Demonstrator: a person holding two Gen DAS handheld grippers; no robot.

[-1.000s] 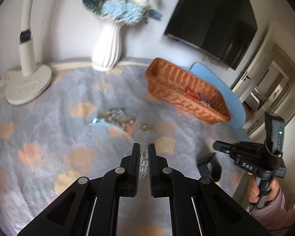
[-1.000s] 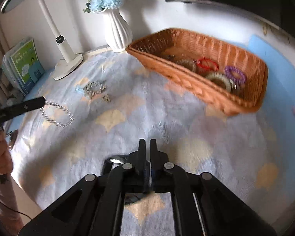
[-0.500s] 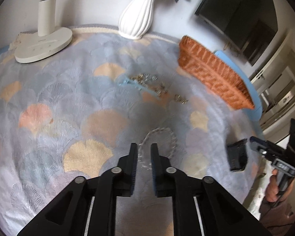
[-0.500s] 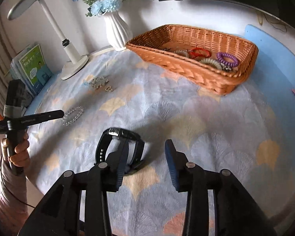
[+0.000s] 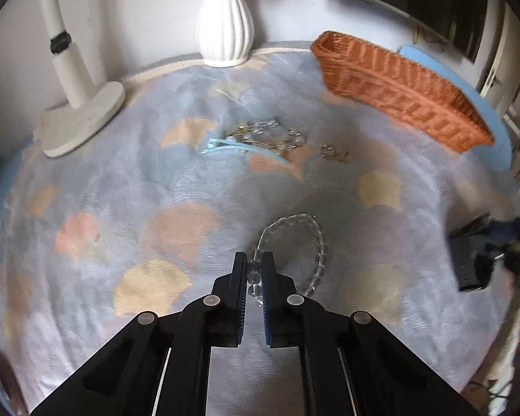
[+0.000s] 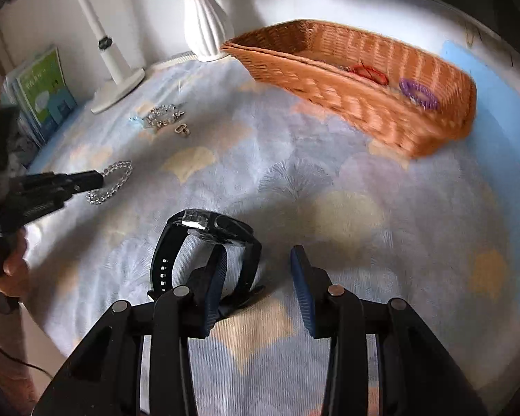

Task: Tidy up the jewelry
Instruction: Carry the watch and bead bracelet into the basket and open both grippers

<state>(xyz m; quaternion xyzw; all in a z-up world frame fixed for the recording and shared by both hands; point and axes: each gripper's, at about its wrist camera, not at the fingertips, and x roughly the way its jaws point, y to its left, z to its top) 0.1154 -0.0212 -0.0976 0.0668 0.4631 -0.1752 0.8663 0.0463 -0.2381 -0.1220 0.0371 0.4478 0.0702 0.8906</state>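
Now bracelet point(image 5: 296, 242) pinched between left fingers point(image 5: 240, 277).

Woven wicker basket point(image 6: 364, 104), clear glassy bead bracelet point(image 5: 308, 239), soft matt tablecloth point(image 5: 156, 190).

Left hand-held gripper point(image 5: 253, 267): matte black linkage arms, silver round pivot screws, ribbed blue-black pads. Right hand-held gripper point(image 6: 258, 277): same build, blue pads. Hand point(image 6: 12, 270) on black grip; pale pinkish sleeve, thin black cable.
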